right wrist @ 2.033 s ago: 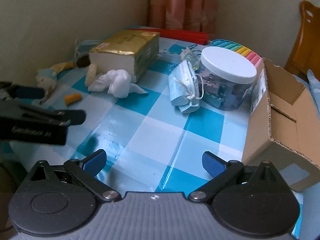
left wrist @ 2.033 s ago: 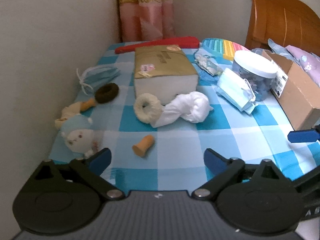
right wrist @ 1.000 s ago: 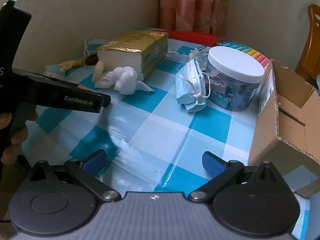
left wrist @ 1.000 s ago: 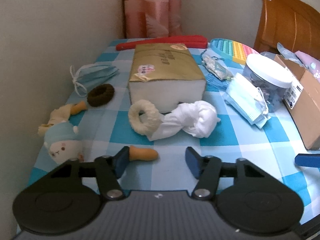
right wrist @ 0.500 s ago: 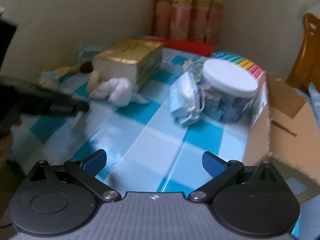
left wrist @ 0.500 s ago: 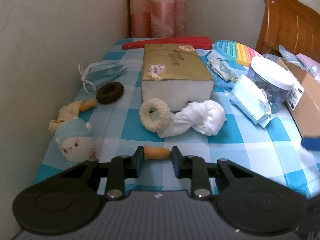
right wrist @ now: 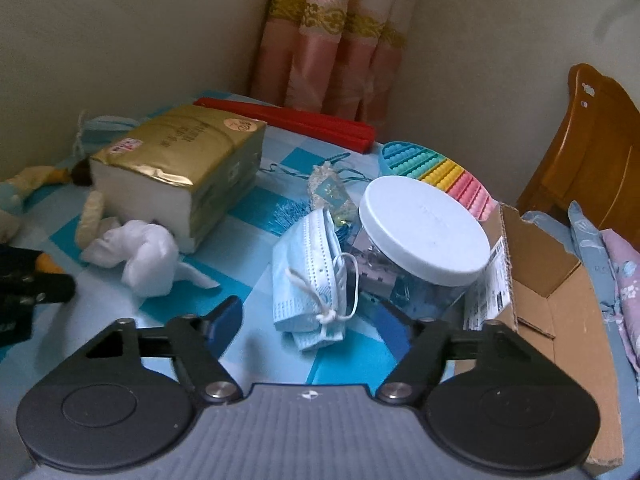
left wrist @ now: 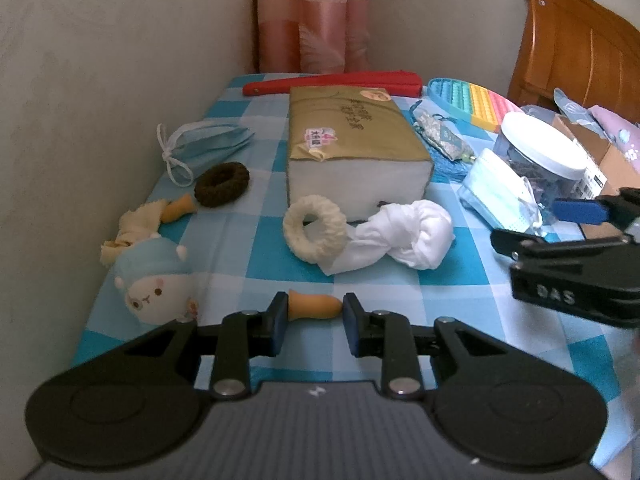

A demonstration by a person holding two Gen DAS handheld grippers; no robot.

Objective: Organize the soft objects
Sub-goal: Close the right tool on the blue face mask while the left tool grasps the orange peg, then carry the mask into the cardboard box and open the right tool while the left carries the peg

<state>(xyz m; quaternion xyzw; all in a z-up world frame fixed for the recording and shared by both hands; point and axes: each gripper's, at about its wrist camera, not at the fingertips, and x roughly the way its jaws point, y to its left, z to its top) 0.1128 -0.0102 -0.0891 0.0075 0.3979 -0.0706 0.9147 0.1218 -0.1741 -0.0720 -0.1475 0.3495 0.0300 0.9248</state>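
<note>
My left gripper (left wrist: 314,312) is shut on a small orange earplug (left wrist: 314,306) lying crosswise between its blue pads, low over the blue-checked tablecloth (left wrist: 472,304). Beyond it lie a cream scrunchie (left wrist: 315,228), a knotted white cloth (left wrist: 404,240), a brown scrunchie (left wrist: 222,184), a folded blue mask (left wrist: 212,148) and a blue-capped plush doll (left wrist: 154,284). My right gripper (right wrist: 310,320) is open, just before a second blue face mask (right wrist: 316,280); it also shows in the left wrist view (left wrist: 576,216).
A gold-wrapped tissue pack (left wrist: 352,148) sits mid-table. A clear jar with a white lid (right wrist: 420,236) and an open cardboard box (right wrist: 552,288) stand at the right. A red folded fan (left wrist: 332,80) and a rainbow pop toy (right wrist: 436,172) lie at the back. Walls border the left and back.
My left gripper closed its jaws on the orange earplug. My right gripper moved forward and left toward the blue face mask beside the jar, still open.
</note>
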